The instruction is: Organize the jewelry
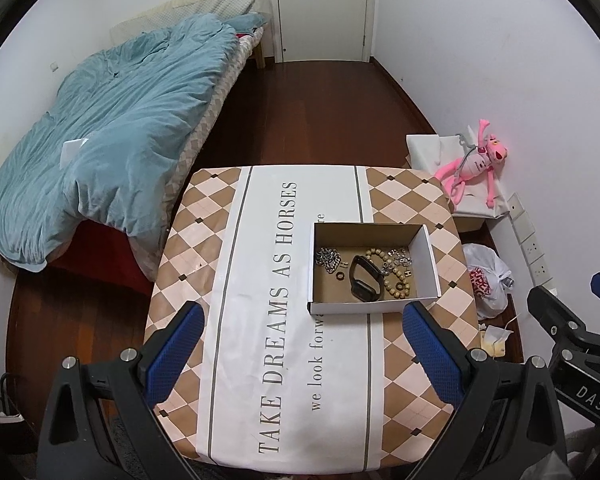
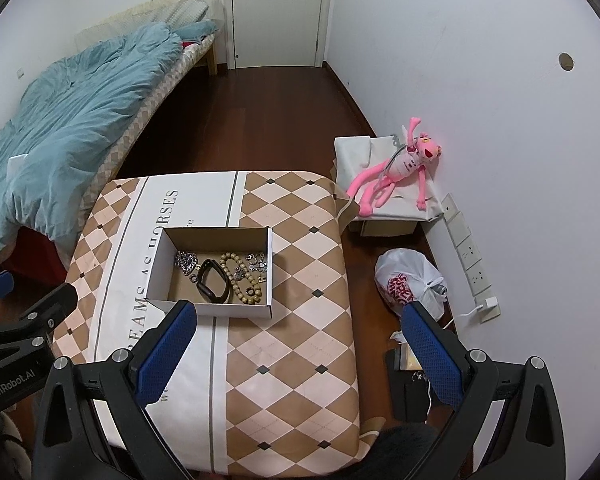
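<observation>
A shallow cardboard box [image 1: 430, 258] [image 2: 156, 268] stands on the table [image 1: 260, 240] [image 2: 292, 280]. Inside it lie a silver chain [image 1: 327, 258] [image 2: 186, 261], a black wristband [image 1: 365, 283] [image 2: 214, 285], a wooden bead bracelet [image 1: 394, 276] [image 2: 238, 280], small rings and metal charms [image 1: 398, 262] [image 2: 256, 263]. My left gripper [image 1: 302, 344] hovers open above the table's near half, short of the box. Over the table's right edge my right gripper [image 2: 298, 344] is open too, nothing between its fingers. Each gripper shows at the edge of the other's view.
A bed with a blue duvet [image 1: 112, 136] [image 2: 60, 120] runs along the left. A pink plush toy [image 1: 476, 164] [image 2: 396, 172] lies on a covered box at the right wall. A white plastic bag [image 1: 486, 276] [image 2: 408, 284] and a wall socket strip [image 2: 468, 256] are on the right.
</observation>
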Demonstrator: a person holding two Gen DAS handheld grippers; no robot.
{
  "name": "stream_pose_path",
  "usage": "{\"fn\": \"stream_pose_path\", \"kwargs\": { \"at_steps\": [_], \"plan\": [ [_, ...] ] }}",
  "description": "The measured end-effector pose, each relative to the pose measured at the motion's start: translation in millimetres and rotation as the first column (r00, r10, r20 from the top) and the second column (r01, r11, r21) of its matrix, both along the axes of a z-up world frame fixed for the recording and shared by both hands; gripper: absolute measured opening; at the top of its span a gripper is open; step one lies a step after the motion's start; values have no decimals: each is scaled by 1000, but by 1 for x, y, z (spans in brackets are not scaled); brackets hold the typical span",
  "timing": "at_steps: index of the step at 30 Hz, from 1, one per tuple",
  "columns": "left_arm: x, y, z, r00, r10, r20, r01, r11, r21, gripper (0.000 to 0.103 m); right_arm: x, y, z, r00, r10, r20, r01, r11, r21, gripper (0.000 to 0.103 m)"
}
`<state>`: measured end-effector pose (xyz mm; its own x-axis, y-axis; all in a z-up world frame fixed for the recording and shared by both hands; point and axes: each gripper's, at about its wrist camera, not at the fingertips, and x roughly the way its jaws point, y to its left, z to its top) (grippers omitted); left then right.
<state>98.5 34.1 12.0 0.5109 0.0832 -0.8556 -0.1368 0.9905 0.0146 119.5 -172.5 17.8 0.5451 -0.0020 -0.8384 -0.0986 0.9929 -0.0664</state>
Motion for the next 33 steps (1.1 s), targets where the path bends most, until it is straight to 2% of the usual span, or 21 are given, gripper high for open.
{"fn": "stream_pose_path", "kwargs": {
  "at_steps": [19, 33],
  "plan": [
    [3, -1, -1, 1000, 1, 2, -1, 1000, -2, 101, -2, 0, -1, 1000, 5, -4, -5, 1000, 7, 103],
    [-3, -3, 8, 1000, 3, 19, -3, 1000, 11, 101, -3, 3, 1, 1000, 5, -1, -5, 1000, 9, 103]
  ]
}}
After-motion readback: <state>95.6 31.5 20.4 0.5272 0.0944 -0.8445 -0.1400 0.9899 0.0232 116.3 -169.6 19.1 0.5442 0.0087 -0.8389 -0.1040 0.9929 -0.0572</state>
